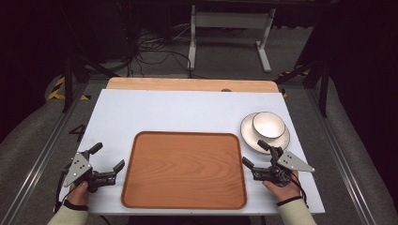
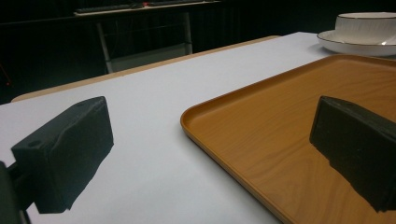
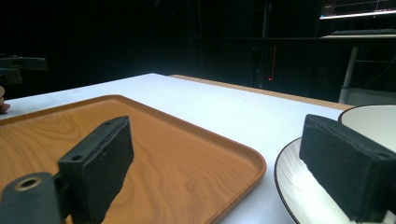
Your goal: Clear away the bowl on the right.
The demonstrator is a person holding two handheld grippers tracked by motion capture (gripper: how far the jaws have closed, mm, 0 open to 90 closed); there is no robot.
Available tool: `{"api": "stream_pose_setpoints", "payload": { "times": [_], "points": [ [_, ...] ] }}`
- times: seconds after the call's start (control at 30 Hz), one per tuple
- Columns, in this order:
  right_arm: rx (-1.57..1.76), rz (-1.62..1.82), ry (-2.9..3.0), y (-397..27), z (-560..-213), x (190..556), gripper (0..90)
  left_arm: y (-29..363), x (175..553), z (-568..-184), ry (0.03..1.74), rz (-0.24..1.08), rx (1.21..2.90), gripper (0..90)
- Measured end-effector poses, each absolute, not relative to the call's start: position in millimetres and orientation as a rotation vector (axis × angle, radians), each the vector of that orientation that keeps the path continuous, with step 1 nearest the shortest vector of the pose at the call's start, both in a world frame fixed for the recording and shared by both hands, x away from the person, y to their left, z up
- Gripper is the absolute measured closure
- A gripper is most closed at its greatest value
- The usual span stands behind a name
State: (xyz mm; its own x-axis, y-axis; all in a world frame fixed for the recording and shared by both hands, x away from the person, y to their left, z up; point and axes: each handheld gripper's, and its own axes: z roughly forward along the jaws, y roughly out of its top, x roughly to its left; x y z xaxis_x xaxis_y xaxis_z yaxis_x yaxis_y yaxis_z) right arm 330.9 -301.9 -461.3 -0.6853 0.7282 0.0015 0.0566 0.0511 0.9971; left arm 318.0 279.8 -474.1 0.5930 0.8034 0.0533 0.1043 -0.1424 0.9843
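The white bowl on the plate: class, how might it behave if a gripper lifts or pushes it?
The bowl looks like glazed ceramic, so probably rigid, fragile and slippery to grip. It sits loose on the plate, so a push may slide it. Its wide, low shape suggests it would not tip easily.

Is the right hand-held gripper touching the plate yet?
Cannot tell. In the high view the right hand-held gripper stands open, one jaw overlapping the plate rim; the right gripper view shows that jaw over it without settling contact.

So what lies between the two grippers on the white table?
The brown wooden tray, nothing on it, lies between the left gripper and right gripper in the high view.
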Motion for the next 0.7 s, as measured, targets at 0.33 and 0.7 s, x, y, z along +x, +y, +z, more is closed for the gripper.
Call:
{"api": "stream_pose_setpoints", "payload": {
  "times": [0.33, 0.7],
  "points": [
    [0.773, 1.7, 1.83, -302.3, -461.1, 331.2, 1.5, 279.8, 318.0, -474.1, 0.774, 0.726, 1.623, 0.3],
    [0.771, 1.686, 1.824, -301.5, -461.1, 330.9, 4.7, 279.6, 318.1, -474.1, 0.773, 0.726, 1.621, 0.3]
  ]
}}
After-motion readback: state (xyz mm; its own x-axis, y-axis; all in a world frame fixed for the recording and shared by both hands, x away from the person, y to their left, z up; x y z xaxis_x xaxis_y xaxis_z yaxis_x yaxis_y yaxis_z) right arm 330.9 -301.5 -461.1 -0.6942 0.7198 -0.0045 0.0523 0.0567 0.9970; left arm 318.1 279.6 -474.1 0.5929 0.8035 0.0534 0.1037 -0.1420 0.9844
